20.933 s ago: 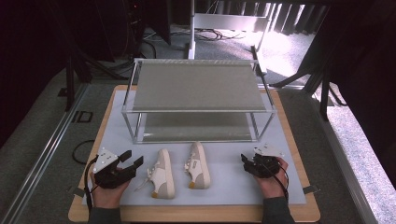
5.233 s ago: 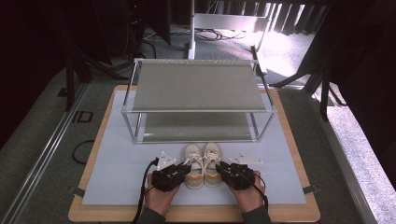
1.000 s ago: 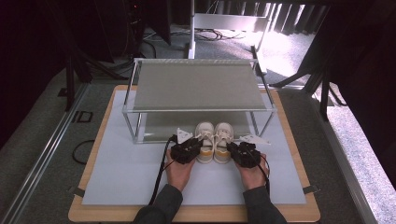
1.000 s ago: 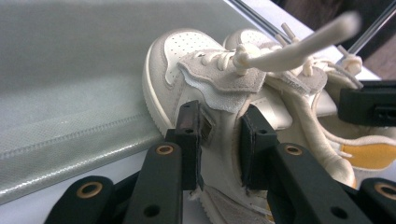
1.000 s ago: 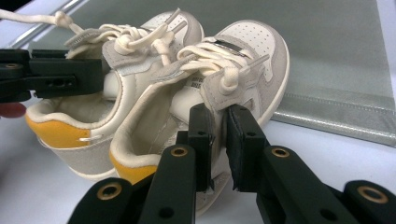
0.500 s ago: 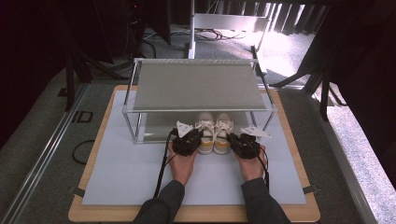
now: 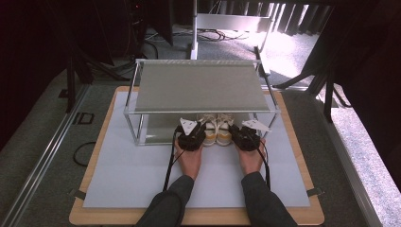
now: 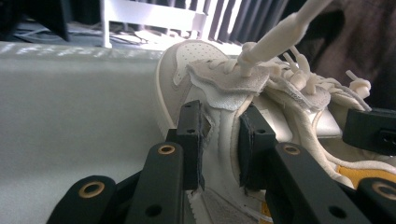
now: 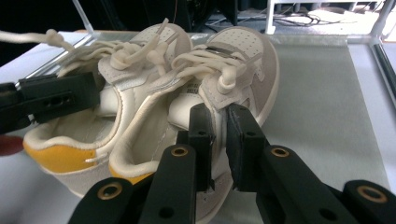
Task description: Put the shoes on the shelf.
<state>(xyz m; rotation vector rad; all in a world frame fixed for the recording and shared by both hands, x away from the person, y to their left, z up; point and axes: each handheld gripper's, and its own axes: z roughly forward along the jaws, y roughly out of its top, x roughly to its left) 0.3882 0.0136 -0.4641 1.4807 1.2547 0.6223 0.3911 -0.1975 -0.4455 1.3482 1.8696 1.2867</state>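
Two cream sneakers with yellow heels stand side by side, toes under the front edge of the metal rack point(image 7: 201, 87). My left gripper point(image 7: 191, 135) is shut on the outer collar wall of the left sneaker point(image 7: 209, 128). My right gripper point(image 7: 246, 135) is shut on the outer collar wall of the right sneaker point(image 7: 224, 129). In the left gripper view, the gripper point(image 8: 219, 128) pinches the left sneaker point(image 8: 187, 60) just below its tongue. In the right gripper view, the gripper point(image 9: 219, 128) clamps the right sneaker point(image 9: 252, 51), with the left sneaker point(image 9: 140, 46) beside it.
The rack has a grey top shelf and a grey lower shelf point(image 9: 322, 93) that stretches ahead of the toes. It stands on a white mat point(image 7: 127, 175) over a wooden board point(image 7: 82, 215). Loose laces stick up from both sneakers. Dark stands and cables lie beyond the table.
Both hands have carried the pair of sneakers forward from the mat's front to the rack, and the toes now sit in under the top shelf. Both grips have stayed shut.
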